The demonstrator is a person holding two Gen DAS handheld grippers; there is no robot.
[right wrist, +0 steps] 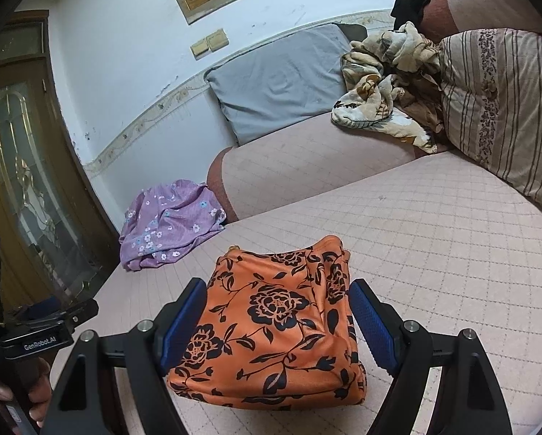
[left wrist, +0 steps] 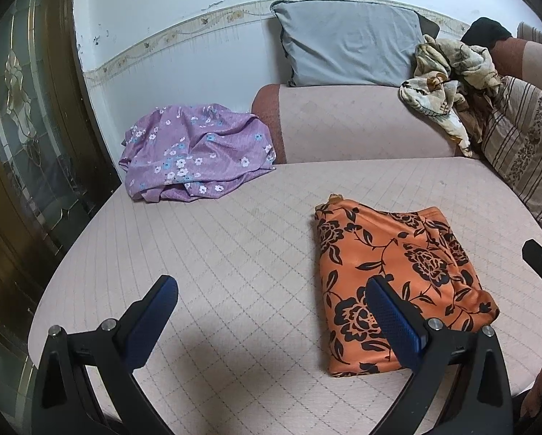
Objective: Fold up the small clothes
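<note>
An orange garment with black flowers (left wrist: 397,275) lies folded into a compact rectangle on the pink quilted seat (left wrist: 234,253). In the right wrist view the same orange garment (right wrist: 278,326) fills the gap between the wide-apart fingers of my right gripper (right wrist: 278,284); the pads stand beside its edges without squeezing it. My left gripper (left wrist: 271,282) is open and empty, to the left of the garment, its right finger (left wrist: 394,319) in front of the garment's near left corner. A crumpled purple flowered garment (left wrist: 194,156) lies at the seat's far left corner.
A grey cushion (left wrist: 347,43) leans on the wall above the pink armrest (left wrist: 361,123). A crumpled cream floral cloth (left wrist: 448,83) and a striped pillow (left wrist: 524,152) sit at the right. A wooden glass door (left wrist: 24,145) stands left of the seat. A hand (right wrist: 35,391) holds the left gripper.
</note>
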